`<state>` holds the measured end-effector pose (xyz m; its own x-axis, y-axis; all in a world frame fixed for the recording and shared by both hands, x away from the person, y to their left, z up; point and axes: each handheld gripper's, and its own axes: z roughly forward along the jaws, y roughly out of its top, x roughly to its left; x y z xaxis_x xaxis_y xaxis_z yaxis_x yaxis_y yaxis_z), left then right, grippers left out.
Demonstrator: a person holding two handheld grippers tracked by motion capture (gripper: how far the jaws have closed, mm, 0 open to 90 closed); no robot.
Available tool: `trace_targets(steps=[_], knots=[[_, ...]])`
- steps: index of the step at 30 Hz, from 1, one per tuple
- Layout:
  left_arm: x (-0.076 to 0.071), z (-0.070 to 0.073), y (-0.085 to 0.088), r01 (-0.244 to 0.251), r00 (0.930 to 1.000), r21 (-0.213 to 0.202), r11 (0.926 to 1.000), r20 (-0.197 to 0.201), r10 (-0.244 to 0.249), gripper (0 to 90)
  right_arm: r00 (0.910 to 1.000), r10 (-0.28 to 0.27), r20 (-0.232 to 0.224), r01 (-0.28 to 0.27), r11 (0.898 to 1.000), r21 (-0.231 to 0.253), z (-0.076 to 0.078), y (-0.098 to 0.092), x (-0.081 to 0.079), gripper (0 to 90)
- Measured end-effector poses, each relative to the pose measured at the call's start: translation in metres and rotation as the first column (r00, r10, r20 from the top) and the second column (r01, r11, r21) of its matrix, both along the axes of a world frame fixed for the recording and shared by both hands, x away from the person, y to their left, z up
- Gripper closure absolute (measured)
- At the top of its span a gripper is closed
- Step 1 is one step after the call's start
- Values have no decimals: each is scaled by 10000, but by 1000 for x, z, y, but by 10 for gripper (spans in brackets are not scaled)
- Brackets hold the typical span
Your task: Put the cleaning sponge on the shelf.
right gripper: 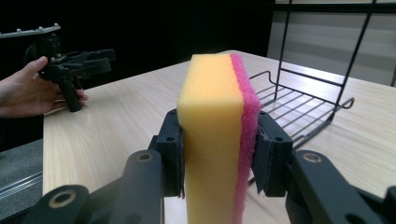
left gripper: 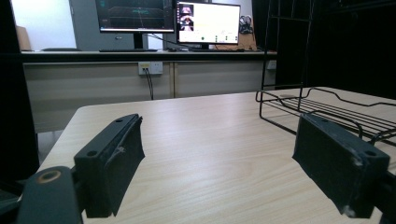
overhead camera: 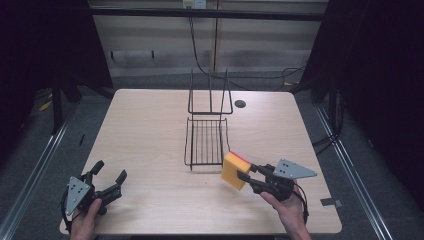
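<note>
Right gripper [overhead camera: 243, 176], clamped on a yellow sponge [overhead camera: 235, 170] with a pink scouring face, held clear of the table [overhead camera: 150, 130] near its front right corner. Sponge [right gripper: 217, 135] pinched broadside between the two black pads, yellow foam against one, pink layer against the other, standing upright in the right gripper view. Just beyond the sponge, the front edge of a black wire rack [overhead camera: 206, 142], flat grid tray low on the tabletop, tall wire back rising at its far end. Rack [right gripper: 303, 109] seen close beside the sponge, apart from it. Across the table, near the front left corner, left gripper [overhead camera: 111, 176] in the person's left hand [overhead camera: 86, 220], jaws spread wide with nothing between them, bare wood showing past them in the left gripper view. Monitors [left gripper: 168, 18] lit on a desk beyond the far edge.
</note>
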<state>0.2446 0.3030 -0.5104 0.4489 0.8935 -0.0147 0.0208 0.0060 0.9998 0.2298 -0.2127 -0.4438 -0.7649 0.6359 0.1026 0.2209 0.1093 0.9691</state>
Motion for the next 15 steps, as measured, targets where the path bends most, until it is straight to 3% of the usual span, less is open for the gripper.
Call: trace_targets(steps=[15], knots=[[0,0,0,-7,10000,-8,10000,2,7,156,9962,865,-110,-863,9961,174,14,5,22,600]])
